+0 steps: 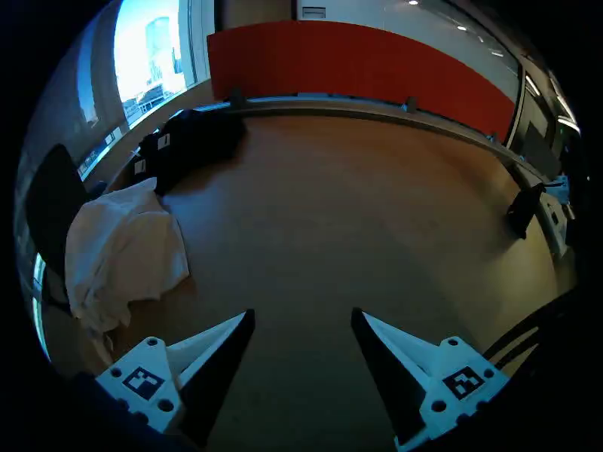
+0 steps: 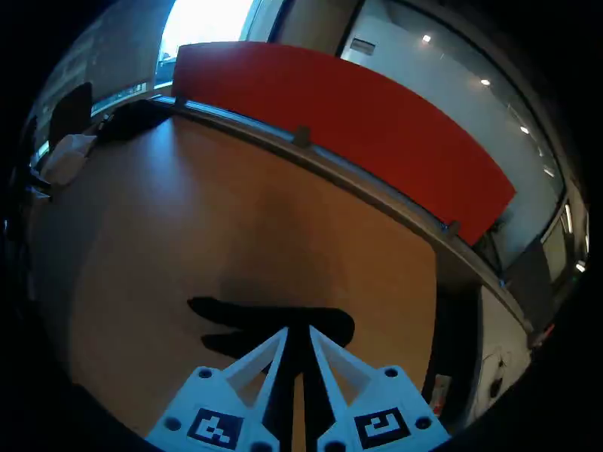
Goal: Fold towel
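A crumpled white towel (image 1: 124, 252) lies in a heap near the left edge of the wooden table (image 1: 339, 226). My left gripper (image 1: 301, 316) hovers low over the table, open, with nothing between its fingers; the towel is ahead and to its left, apart from it. In the right gripper view the towel (image 2: 68, 158) is small and far off at the upper left. My right gripper (image 2: 299, 331) is shut on nothing above the bare tabletop (image 2: 226, 226) and casts a dark shadow (image 2: 249, 313) just ahead of its tips.
Black bags (image 1: 192, 139) stand at the table's far left corner behind the towel. A red partition (image 1: 362, 64) runs along the far edge. A small black object (image 1: 524, 211) sits at the right edge. A dark chair back (image 1: 49, 203) stands left of the towel.
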The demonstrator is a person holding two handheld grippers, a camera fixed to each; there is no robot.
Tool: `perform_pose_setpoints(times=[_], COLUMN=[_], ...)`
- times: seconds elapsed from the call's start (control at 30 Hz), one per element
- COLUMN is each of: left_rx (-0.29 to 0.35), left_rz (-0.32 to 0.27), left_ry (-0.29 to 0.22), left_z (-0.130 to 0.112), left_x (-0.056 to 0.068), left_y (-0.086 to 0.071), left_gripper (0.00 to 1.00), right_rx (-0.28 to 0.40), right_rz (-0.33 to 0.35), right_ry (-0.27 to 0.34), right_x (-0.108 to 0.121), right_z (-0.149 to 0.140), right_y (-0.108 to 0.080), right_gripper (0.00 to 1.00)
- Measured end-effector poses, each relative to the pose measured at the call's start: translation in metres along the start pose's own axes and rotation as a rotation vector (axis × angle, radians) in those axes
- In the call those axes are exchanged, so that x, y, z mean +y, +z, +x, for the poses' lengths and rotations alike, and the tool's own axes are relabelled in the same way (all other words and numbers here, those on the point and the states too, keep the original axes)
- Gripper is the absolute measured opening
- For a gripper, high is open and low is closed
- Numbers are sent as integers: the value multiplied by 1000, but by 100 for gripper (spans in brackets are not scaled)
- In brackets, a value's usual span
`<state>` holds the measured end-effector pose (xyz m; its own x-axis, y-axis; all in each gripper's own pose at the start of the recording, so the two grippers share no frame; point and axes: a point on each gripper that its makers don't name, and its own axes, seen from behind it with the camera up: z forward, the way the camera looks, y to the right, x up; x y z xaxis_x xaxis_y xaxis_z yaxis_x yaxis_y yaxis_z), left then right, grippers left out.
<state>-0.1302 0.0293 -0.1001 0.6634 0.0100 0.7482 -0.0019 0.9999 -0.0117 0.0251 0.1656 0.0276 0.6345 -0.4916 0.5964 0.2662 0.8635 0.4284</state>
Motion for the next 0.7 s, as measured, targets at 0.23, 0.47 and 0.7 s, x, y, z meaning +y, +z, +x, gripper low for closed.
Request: perform_pose_setpoints(times=[0.23, 0.47, 0.7], left_rx=[1, 3, 4], left_rz=[-1, 0, 4], left_ry=[4, 5, 0], left_z=[1, 1, 0], left_x=[2, 3, 2], left_y=[-1, -1, -2], left_gripper=[94, 94, 94], right_rx=[20, 29, 26], right_rz=[-2, -4, -3], right_ry=[24, 7, 12], right_x=[0, -1, -5], right_z=[-1, -1, -11], right_y=[-3, -3, 2], right_gripper=[4, 4, 4])
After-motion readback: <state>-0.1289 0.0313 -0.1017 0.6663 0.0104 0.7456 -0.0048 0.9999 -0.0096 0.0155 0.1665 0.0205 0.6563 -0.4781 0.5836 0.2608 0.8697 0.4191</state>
